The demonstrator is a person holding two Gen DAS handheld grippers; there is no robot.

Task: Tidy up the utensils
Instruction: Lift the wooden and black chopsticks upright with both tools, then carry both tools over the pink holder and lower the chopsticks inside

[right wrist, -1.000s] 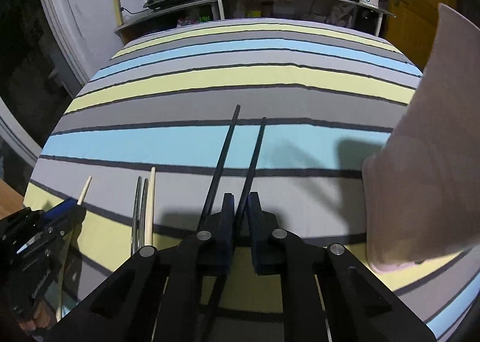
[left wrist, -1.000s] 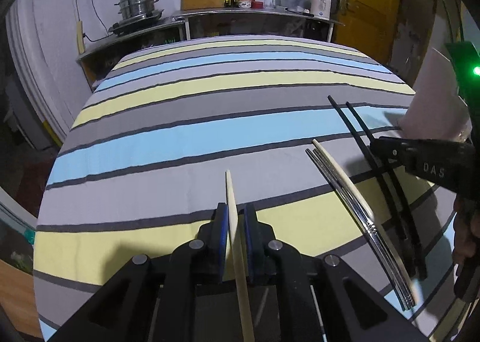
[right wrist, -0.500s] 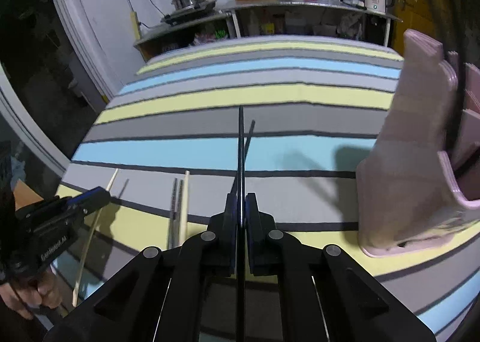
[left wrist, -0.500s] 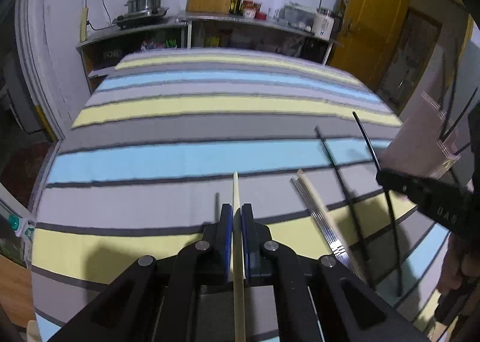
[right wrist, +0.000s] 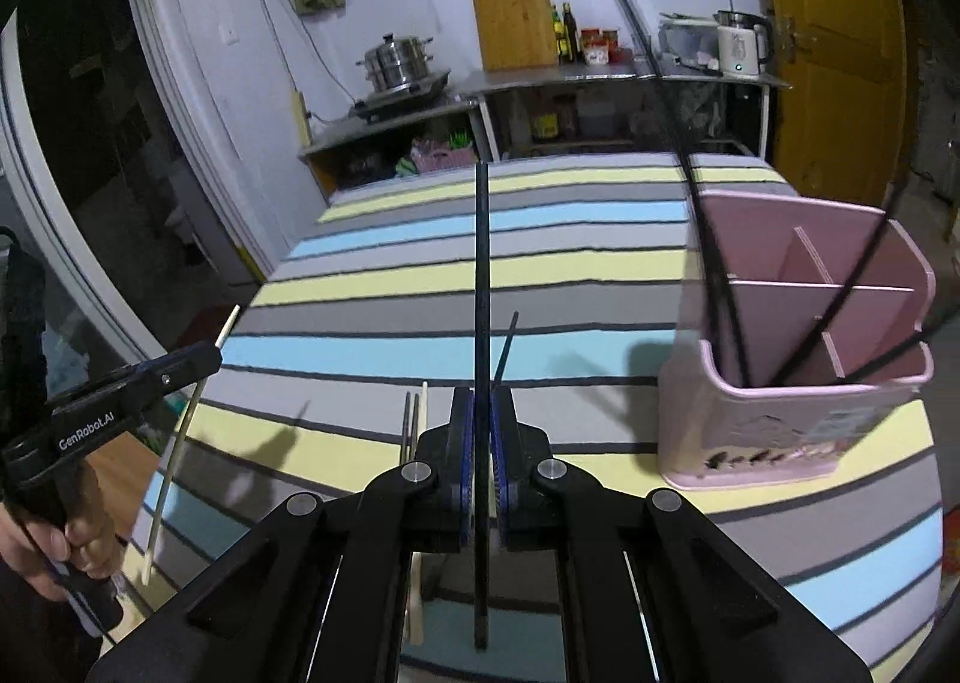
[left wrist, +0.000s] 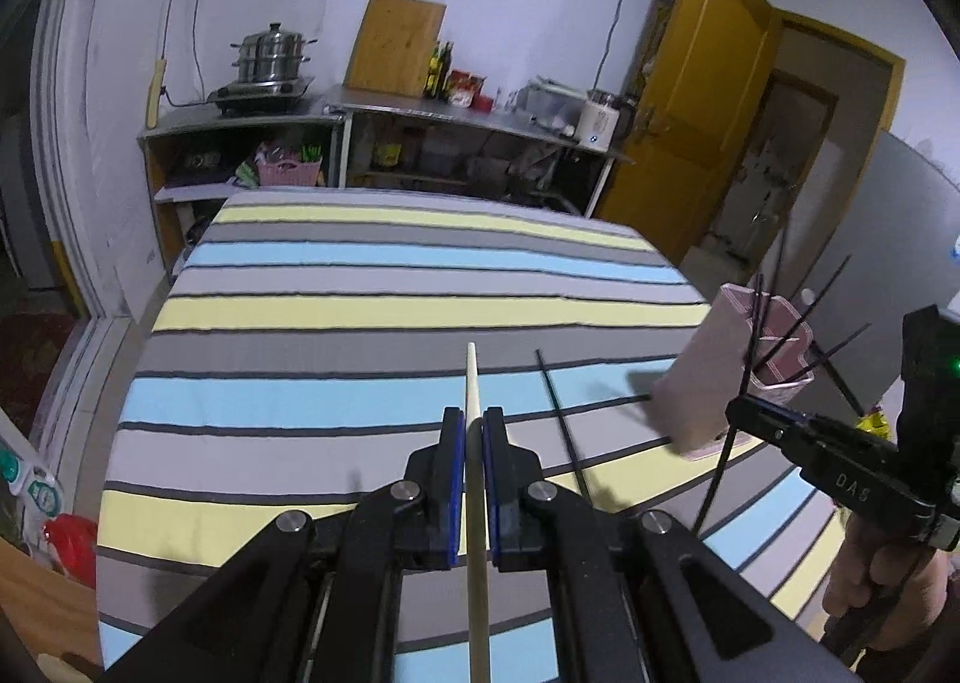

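Both chopsticks have risen off the striped cloth since the earlier frame. My left tool (left wrist: 474, 446) pinches 1 pale wooden chopstick (left wrist: 472, 383), a slim tapered stick, between its blue pads. My right tool (right wrist: 482, 431) clamps 1 glossy black chopstick (right wrist: 482, 263), thin and straight, near the pink plastic holder (right wrist: 798, 431). That boxy holder has dividers and stands on the tabletop (right wrist: 360, 287) with several black sticks leaning in it. 1 more black chopstick (left wrist: 561, 425) lies flat on the cloth, and a metal pair (right wrist: 410, 425) with 1 pale stick rests beside my right tool.
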